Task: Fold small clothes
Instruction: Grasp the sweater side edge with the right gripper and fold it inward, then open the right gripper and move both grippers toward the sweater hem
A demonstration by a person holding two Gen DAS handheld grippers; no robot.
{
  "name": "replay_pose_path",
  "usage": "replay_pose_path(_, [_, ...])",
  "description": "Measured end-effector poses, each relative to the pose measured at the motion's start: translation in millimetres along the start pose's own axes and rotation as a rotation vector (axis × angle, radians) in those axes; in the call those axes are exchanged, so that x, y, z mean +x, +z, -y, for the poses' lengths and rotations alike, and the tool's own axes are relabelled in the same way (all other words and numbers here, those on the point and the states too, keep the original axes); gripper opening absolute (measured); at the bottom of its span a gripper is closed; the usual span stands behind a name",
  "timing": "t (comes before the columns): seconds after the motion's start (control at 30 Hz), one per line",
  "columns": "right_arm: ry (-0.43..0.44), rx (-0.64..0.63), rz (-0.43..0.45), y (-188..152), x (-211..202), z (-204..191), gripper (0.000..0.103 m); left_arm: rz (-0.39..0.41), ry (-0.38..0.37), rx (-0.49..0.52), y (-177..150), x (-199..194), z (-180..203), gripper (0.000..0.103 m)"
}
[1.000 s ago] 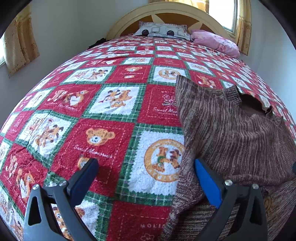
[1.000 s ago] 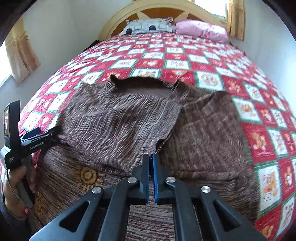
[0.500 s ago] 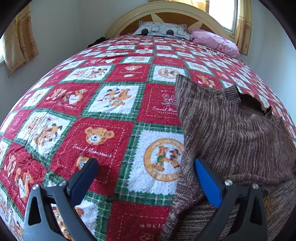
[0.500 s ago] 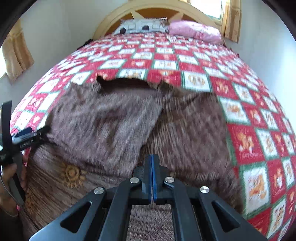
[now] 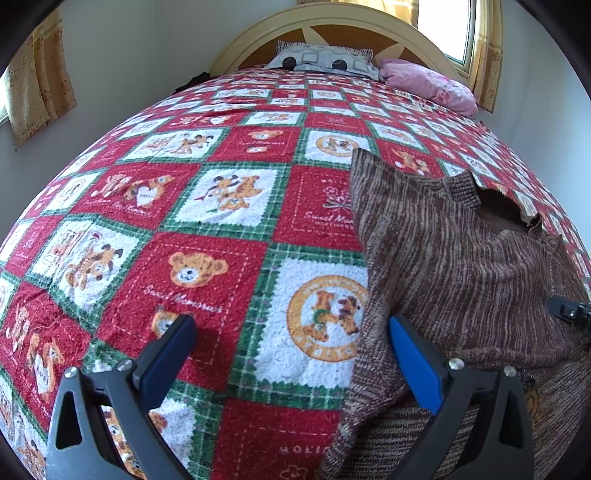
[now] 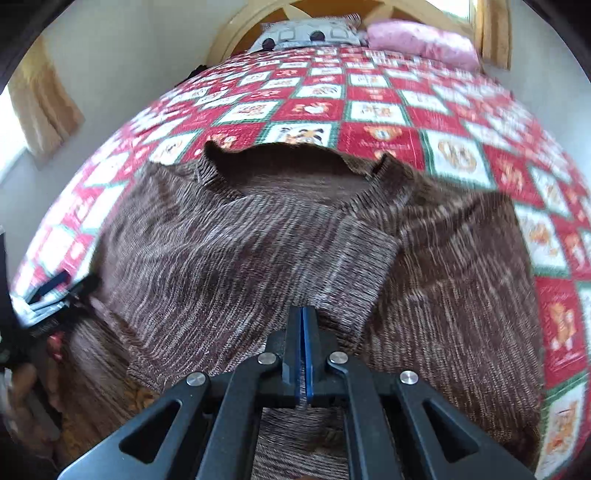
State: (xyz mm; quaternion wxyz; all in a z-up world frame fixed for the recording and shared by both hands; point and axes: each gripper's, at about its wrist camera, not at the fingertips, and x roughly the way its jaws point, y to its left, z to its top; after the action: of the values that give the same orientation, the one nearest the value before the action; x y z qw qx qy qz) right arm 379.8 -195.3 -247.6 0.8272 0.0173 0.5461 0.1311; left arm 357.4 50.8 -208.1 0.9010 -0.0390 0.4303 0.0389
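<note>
1. Sweater: brown marled knit, lying flat on the quilt, neckline toward the headboard, hem toward the camera, long axis along the bed's length.
2. Right gripper: pressed fully together, blue pads meeting, nothing visibly pinched; tips just above the folded-in sleeve.
3. Sleeve: laid diagonally across the chest, ribbed cuff end squared off, lying near the gripper tips.
4. Neck opening: wide scooped curve with a ribbed band, darker inside.
5. Left gripper: spread wide, empty; one blue pad over the sweater's left edge, the other over red quilt.
6. Quilt: fleecy patchwork of red and white squares with teddy bears, green plaid borders.
7. Beyond: grey patterned pillow and pink pillow against the arched cream headboard.
</note>
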Motion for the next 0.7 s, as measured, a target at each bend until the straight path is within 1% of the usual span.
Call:
replay_pose_path(0.03, [0.013,0.019,-0.001,-1,-5,3,0.001,-0.001,0.0,-0.001,0,0,0,0.103])
replay_pose_path(0.07, [0.007,0.011,0.003,-3,-9,2,0.003,0.001,0.001,-0.001,0,0,0,0.103])
replay_pose_path(0.1, [-0.02,-0.015,0.014,-6,-15,-3,0.007,0.002,0.0,-0.002,0,-1,0,0.103])
replay_pose_path(0.13, [-0.025,-0.033,0.021,-9,-18,-6,0.033,0.003,0.0,-0.002,0,-1,0,0.103])
replay_pose_path(0.17, [-0.014,-0.055,0.025,-13,-22,-10,0.072,0.002,0.002,-0.001,0,-1,0,0.103])
replay_pose_path(0.2, [0.004,-0.073,0.019,-19,-24,-17,0.084,0.002,0.006,0.002,0,-1,1,0.103])
replay_pose_path(0.27, [-0.035,-0.115,0.032,-29,-25,-25,0.084,0.002,0.005,0.002,-1,-1,0,0.103])
replay_pose_path(0.3, [-0.097,-0.15,0.029,-34,-21,-30,0.081,0.001,0.004,0.001,-1,-1,0,0.103])
replay_pose_path(0.33, [-0.131,-0.16,0.019,-38,-17,-30,0.077,0.001,0.004,0.001,-1,-1,0,0.103])
replay_pose_path(0.43, [-0.109,-0.113,0.046,-41,-18,-21,0.075,0.0,0.005,0.0,-1,-1,0,0.103])
replay_pose_path(0.5, [-0.097,-0.096,0.048,-40,-20,-17,0.075,0.0,0.004,0.0,-1,-1,0,0.103])
replay_pose_path(0.6, [-0.105,-0.118,0.049,-43,-20,-18,0.075,0.0,0.003,0.001,-1,-1,1,0.103])
replay_pose_path(0.7, [-0.098,-0.113,0.062,-47,-24,-18,0.075,-0.005,-0.013,0.007,-2,-2,2,0.103])
